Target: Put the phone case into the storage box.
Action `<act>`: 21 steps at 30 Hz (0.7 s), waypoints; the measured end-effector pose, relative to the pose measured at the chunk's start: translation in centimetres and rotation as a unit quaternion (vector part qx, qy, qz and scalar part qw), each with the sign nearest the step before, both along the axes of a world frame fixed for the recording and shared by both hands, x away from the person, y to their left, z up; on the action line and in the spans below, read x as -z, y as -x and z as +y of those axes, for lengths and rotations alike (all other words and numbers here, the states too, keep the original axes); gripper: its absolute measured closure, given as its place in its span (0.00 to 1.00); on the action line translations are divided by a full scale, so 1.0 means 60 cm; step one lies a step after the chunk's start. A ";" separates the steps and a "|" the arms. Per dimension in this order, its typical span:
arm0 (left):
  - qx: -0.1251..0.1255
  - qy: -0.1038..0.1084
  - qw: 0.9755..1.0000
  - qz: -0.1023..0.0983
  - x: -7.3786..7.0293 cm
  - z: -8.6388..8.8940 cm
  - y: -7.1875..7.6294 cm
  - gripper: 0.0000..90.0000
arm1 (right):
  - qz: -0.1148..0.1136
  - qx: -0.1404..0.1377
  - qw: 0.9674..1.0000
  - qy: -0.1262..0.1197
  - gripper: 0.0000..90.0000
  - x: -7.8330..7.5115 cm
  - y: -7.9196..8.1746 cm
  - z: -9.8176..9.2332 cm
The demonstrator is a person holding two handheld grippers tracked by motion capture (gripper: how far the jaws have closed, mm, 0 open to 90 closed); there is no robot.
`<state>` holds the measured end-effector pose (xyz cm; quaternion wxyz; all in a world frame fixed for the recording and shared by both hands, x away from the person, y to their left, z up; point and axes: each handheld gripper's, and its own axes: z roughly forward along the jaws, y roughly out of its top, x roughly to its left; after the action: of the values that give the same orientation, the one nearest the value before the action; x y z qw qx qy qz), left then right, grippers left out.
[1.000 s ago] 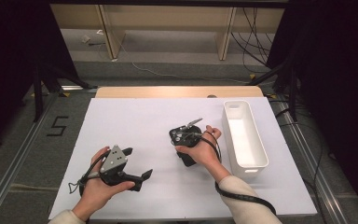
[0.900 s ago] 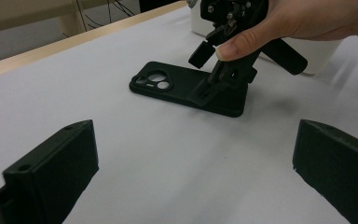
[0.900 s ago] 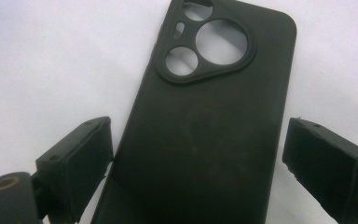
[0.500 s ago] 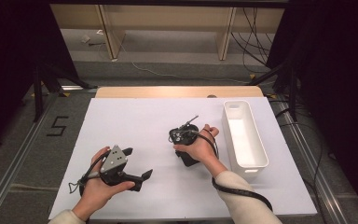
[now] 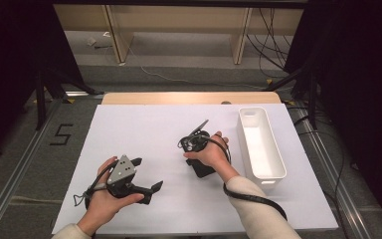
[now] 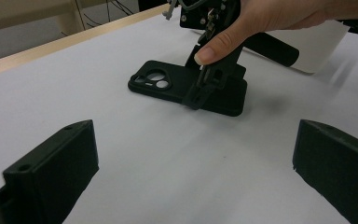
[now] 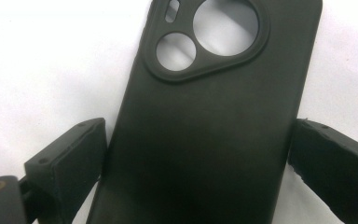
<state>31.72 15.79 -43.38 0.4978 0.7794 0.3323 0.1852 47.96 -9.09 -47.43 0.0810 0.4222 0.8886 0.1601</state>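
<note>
Right gripper view: matte black rubbery phone case (image 7: 209, 121), round camera cut-outs, bottom cropped; right gripper (image 7: 196, 154) jaws just opening astride it, left gripper (image 6: 193, 172) spread wide.

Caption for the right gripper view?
Right gripper straddling a black phone case lying flat on the white table.

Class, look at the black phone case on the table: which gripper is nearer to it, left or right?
Right. The right gripper straddles the phone case, one jaw on each side. The left gripper stands apart, with bare table between.
</note>
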 end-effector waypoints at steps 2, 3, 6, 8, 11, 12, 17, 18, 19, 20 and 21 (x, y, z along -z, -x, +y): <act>0.000 0.000 1.000 0.000 0.000 0.000 0.000 0.00 | 0.003 0.003 1.000 0.004 0.06 0.000 -0.001 0.002; 0.000 0.000 1.000 0.001 0.000 0.000 0.000 0.00 | 0.006 0.002 1.000 0.007 0.06 -0.001 -0.002 0.002; 0.000 0.001 1.000 0.001 0.000 0.000 0.000 0.00 | 0.010 0.005 1.000 0.010 0.07 -0.002 -0.004 0.004; 0.000 0.001 1.000 0.001 0.000 0.000 0.000 0.00 | 0.010 0.006 1.000 0.014 0.07 -0.002 -0.004 0.005; 0.001 0.001 1.000 0.001 0.000 0.000 0.000 0.00 | 0.011 0.012 1.000 0.016 0.08 -0.003 -0.003 0.007; 0.000 0.000 1.000 0.001 0.000 0.000 0.000 0.00 | 0.013 0.015 1.000 0.015 0.08 -0.003 -0.003 0.007; 0.000 0.000 1.000 0.001 0.001 -0.001 0.000 0.00 | 0.013 0.020 1.000 0.018 0.11 -0.005 -0.002 0.008; 0.000 0.000 1.000 0.001 0.001 -0.001 0.000 0.00 | 0.014 0.023 0.999 0.018 0.12 -0.005 -0.002 0.009; 0.000 0.001 1.000 0.001 0.001 -0.001 0.000 0.00 | 0.014 0.024 0.999 0.019 0.12 -0.006 -0.001 0.009; 0.000 0.001 1.000 0.001 0.001 -0.001 -0.001 0.00 | 0.015 0.026 0.999 0.019 0.13 -0.006 -0.001 0.010; 0.000 0.001 1.000 0.001 0.001 -0.001 -0.001 0.00 | 0.014 0.028 0.999 0.018 0.13 -0.006 -0.001 0.010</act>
<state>31.75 15.75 -43.44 0.4980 0.7793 0.3328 0.1842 48.00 -8.49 -47.08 0.0801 0.4472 0.8804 0.1358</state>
